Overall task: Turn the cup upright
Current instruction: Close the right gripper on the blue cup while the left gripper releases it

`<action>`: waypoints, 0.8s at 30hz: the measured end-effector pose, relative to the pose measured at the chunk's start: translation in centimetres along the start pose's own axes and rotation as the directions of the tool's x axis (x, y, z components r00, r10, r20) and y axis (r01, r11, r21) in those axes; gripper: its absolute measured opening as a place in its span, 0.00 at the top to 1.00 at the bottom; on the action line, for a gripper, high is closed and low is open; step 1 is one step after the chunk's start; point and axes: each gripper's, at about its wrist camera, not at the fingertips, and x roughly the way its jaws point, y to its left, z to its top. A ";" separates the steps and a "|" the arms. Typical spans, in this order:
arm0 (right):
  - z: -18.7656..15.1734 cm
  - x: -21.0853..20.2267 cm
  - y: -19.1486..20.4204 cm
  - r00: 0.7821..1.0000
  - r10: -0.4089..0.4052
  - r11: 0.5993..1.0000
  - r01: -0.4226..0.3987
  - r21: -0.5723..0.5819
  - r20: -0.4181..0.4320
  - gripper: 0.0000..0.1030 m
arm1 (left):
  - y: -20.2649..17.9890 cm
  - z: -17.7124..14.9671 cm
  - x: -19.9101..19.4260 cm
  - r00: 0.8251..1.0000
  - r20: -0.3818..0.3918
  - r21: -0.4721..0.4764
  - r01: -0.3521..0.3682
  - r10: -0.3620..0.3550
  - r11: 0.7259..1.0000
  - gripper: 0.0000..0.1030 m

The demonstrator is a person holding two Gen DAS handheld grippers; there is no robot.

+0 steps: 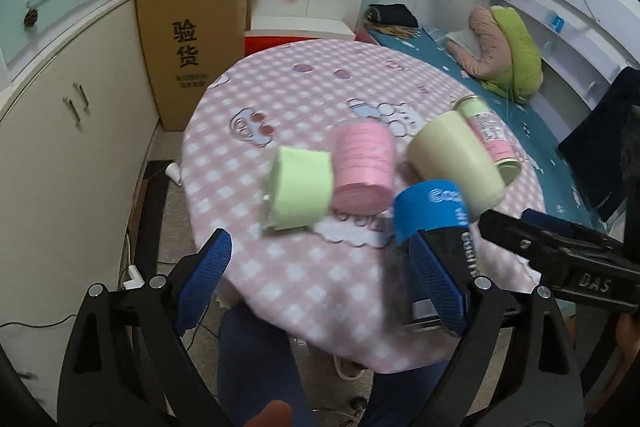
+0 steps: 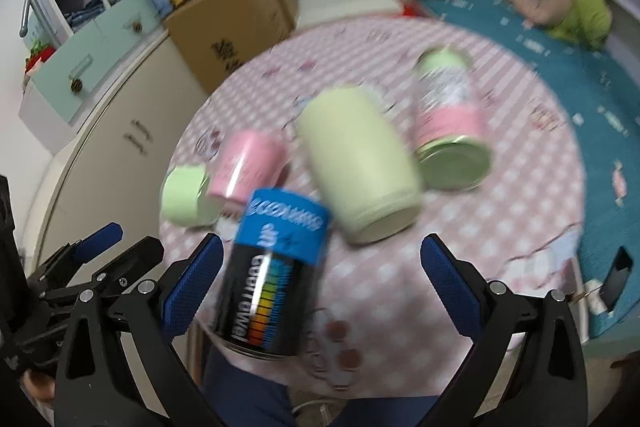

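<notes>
Covering round table, pink checked cloth (image 1: 304,99); cardboard box (image 1: 192,43), bed (image 1: 520,115) behind; both tongs wide open, empty.

Left claw (image 1: 320,275) and right claw (image 2: 322,279) both gape wide.

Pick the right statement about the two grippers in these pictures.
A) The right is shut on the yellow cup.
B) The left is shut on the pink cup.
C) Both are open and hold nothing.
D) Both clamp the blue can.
C: the left gripper and right gripper both show widely spread fingers, with the cups and cans lying on the table beyond them, ungripped.
</notes>
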 end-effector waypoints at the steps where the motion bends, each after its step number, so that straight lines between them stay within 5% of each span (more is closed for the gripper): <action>1: 0.0 0.6 0.1 1.000 0.013 1.000 -0.013 0.008 -0.016 0.07 | 0.5 -0.2 0.2 1.000 0.003 -0.006 -0.005 0.005 1.000 0.12; 15: 0.6 4.5 0.3 0.992 0.066 0.996 -0.059 0.061 -0.107 0.08 | 3.0 -0.8 2.3 1.000 -0.012 -0.047 -0.001 0.000 0.999 0.12; 21: 0.7 4.7 0.4 0.990 0.100 0.994 -0.094 0.060 -0.105 0.33 | 3.0 -0.7 2.3 1.000 -0.007 -0.048 0.012 -0.013 0.999 0.12; 24: 0.8 4.4 0.8 0.992 0.090 0.995 -0.087 0.039 -0.093 0.35 | 2.9 -0.6 2.4 1.000 -0.005 -0.046 0.021 -0.021 0.999 0.12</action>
